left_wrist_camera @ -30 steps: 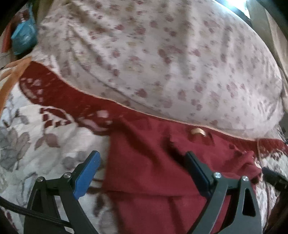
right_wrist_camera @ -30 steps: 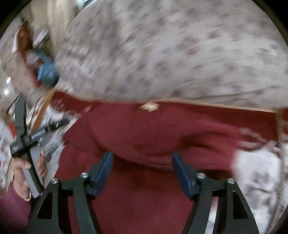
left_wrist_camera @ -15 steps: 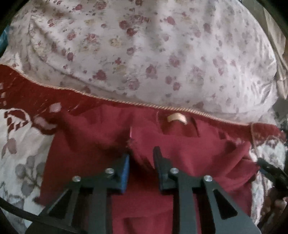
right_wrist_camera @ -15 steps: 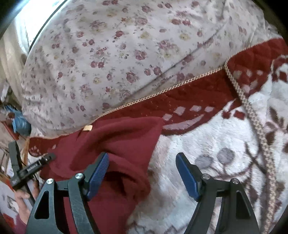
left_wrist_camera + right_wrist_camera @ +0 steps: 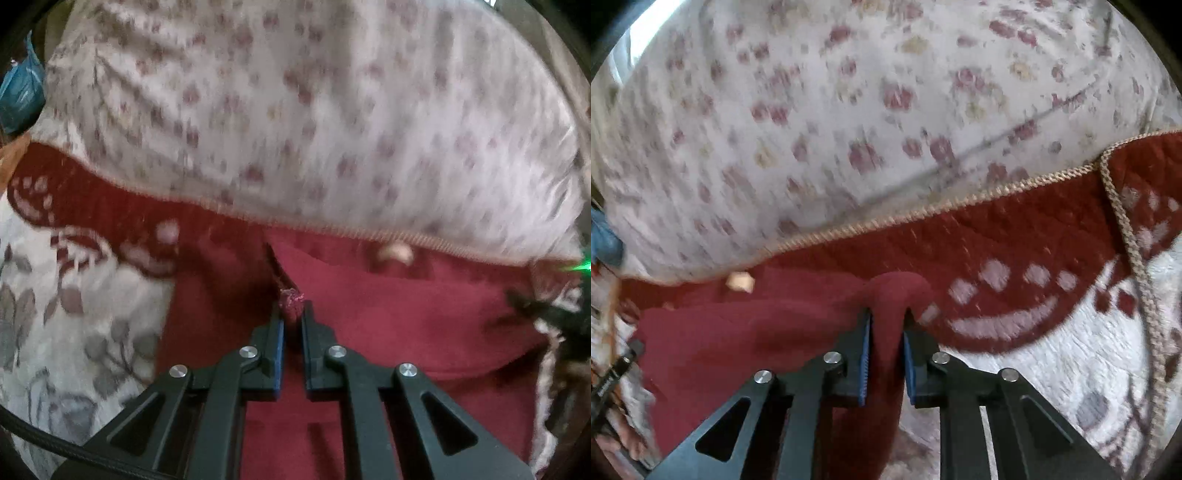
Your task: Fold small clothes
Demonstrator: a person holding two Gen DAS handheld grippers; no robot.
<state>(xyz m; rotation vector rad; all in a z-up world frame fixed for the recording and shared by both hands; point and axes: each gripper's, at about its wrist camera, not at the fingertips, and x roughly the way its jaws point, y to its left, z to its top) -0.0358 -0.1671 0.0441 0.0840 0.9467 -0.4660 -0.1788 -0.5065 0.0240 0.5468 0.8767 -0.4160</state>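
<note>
Bed cover (image 5: 1052, 373): carries the garment, below the floral pillow (image 5: 314, 110).
Red garment (image 5: 388, 314): spread crosswise between both grippers.
Left gripper (image 5: 292, 317): fingers pinching the left top edge.
Right gripper (image 5: 886, 325): fingers closing, pinching the right top corner.

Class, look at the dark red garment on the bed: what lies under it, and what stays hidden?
Under the dark red garment lies a red-and-white patterned blanket, showing at both sides. Behind it rises a floral pillow. The blanket's pattern directly beneath the garment is covered.
</note>
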